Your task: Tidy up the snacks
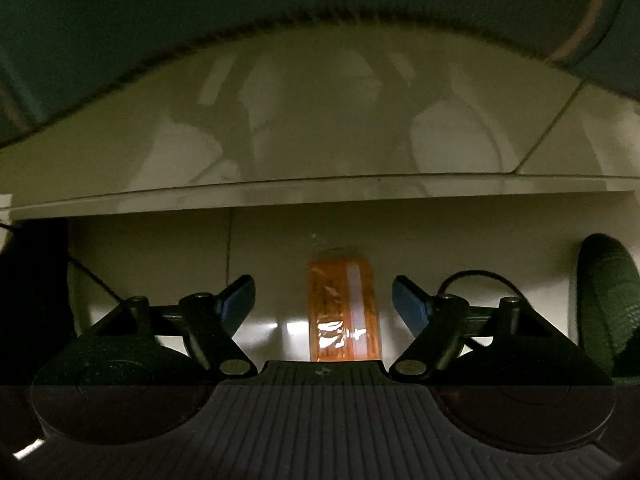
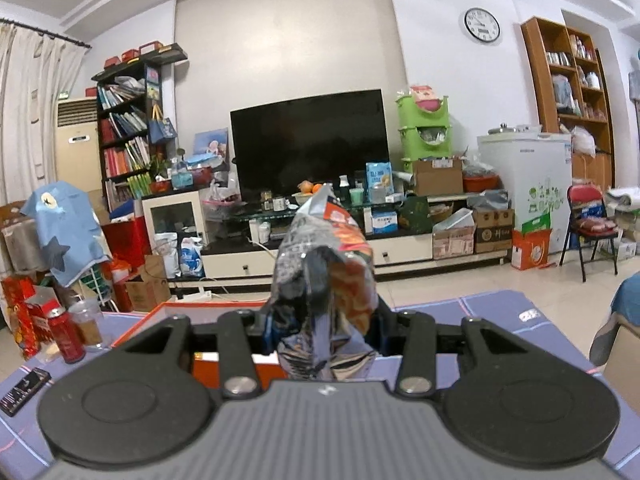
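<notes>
In the dim left wrist view an orange snack packet [image 1: 343, 311] lies flat on a pale surface, straight ahead between my fingers. My left gripper [image 1: 324, 300] is open and empty, its blue-padded fingertips spread to either side of the packet without touching it. In the right wrist view my right gripper [image 2: 322, 320] is shut on a crinkled silver, black and orange snack bag [image 2: 324, 280], held upright above an orange-rimmed box [image 2: 208, 308] on the purple table.
A red can [image 2: 66, 334], a plastic cup [image 2: 85, 320] and a phone [image 2: 24, 390] sit on the table's left. A pale ledge [image 1: 320, 192] overhangs the packet, with a dark cloth edge [image 1: 280, 4] above. A dark green object [image 1: 608, 300] lies at the right.
</notes>
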